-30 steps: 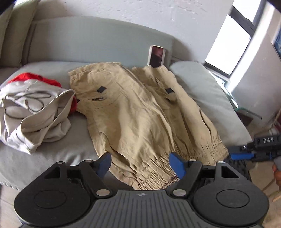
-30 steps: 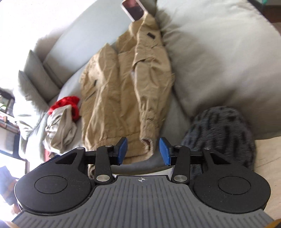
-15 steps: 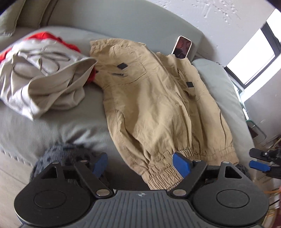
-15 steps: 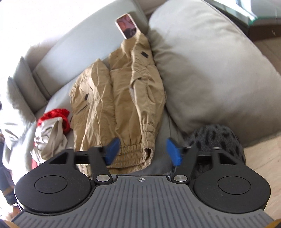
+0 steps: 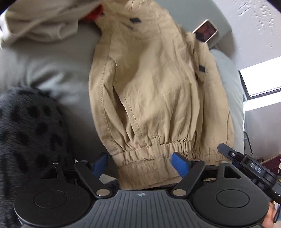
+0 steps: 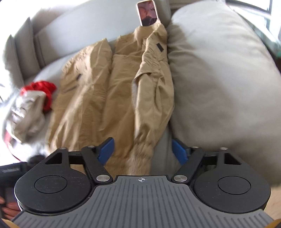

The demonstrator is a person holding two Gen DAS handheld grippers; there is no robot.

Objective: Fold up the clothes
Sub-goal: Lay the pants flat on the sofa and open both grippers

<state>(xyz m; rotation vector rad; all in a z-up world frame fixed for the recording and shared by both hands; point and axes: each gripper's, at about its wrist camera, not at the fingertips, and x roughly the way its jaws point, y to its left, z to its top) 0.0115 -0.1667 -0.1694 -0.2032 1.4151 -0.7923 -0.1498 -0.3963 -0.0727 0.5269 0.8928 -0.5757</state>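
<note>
Now the tan jacket [image 5: 158, 91] lies spread flat on the grey sofa [image 5: 45, 70], its collar end up toward the backrest and its elastic hem at the near edge of the seat. From the right wrist view the same jacket [image 6: 108, 98] shows one sleeve folded along its right side, the gathered cuff pointing down toward the camera, just beside a big grey cushion [image 6: 219, 84].

Down at the hem, the left gripper [image 5: 139, 164] has its blue fingers [image 5: 179, 165] apart and closing, with the elastic waistband between them; the pads are not pressing on the cloth yet. The right gripper [image 6: 143, 150] is doing much the same: fingers [image 6: 106, 149] apart and closing, straddling the sleeve cuff and a strip of bare seat, not yet clamped on anything. The right gripper's black body also pokes into the left view at the lower right, close to the hem.

A phone [image 6: 147, 13] leans against the backrest, right at the jacket's collar. To the left on the seat sits a crumpled beige garment [image 6: 28, 112] with a red garment [image 6: 43, 89] tucked just behind it, near the jacket's left shoulder. A dark spotted fuzzy item [image 5: 26, 133] fills the lower left of the left view, in front of the sofa's edge.
</note>
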